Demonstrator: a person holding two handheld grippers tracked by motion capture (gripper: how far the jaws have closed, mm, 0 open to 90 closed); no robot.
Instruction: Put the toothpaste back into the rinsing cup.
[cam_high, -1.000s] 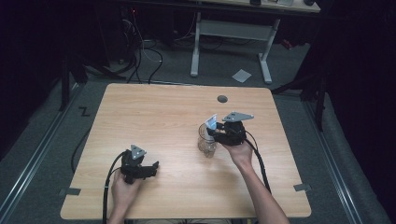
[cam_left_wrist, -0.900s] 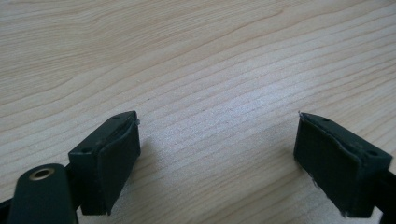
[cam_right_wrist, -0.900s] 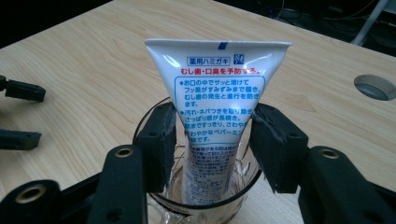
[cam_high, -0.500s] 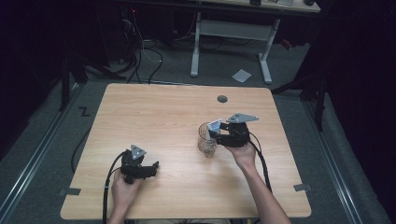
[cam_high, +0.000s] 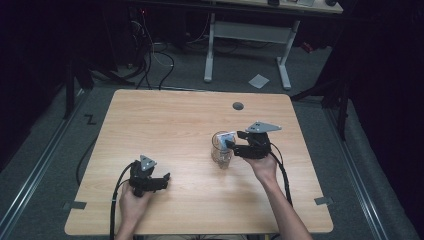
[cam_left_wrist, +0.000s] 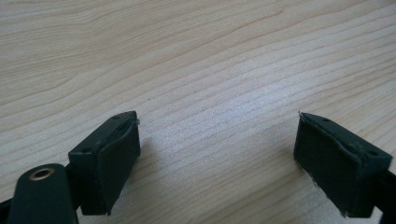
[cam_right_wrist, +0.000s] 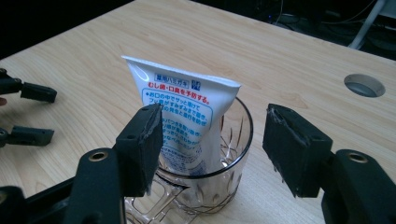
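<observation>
Right gripper (cam_right_wrist: 212, 149), seen in its own view at the bottom of the frame: fingers (cam_right_wrist: 142, 147) spread apart, grasping nothing, one on each side of a clear glass (cam_right_wrist: 205, 179) that stands upright on the desk (cam_right_wrist: 289, 51). A white tube (cam_right_wrist: 180, 116) with blue and red print stands in the glass, leaning toward the left of the frame, its flat crimped end uppermost and well above the rim. The left finger sits just in front of the tube's lower part; whether it touches the glass cannot be told. The right finger stands apart from both. In the high view the glass (cam_high: 220, 155) is right of the frame's centre, with the right gripper (cam_high: 234, 145) just beside it, and the left gripper (cam_high: 162, 180) rests at lower left, well apart. The left gripper view shows its fingers (cam_left_wrist: 109, 161) also released, wide, over bare wood. Judgement: the step in hand concerns the tube standing in the glass, either a release just completed or a grasp about to begin; the pictures do not settle which. For a clean withdrawal, keep the fingers wide and back away level, so that neither clips the rim nor tips the glass. For a grasp, close on the flat upper part of the tube, above the rim, and lift straight up. The left gripper could steady the glass. Beyond it, toward upper right, lies a round cable hole (cam_right_wrist: 364, 85).
</observation>
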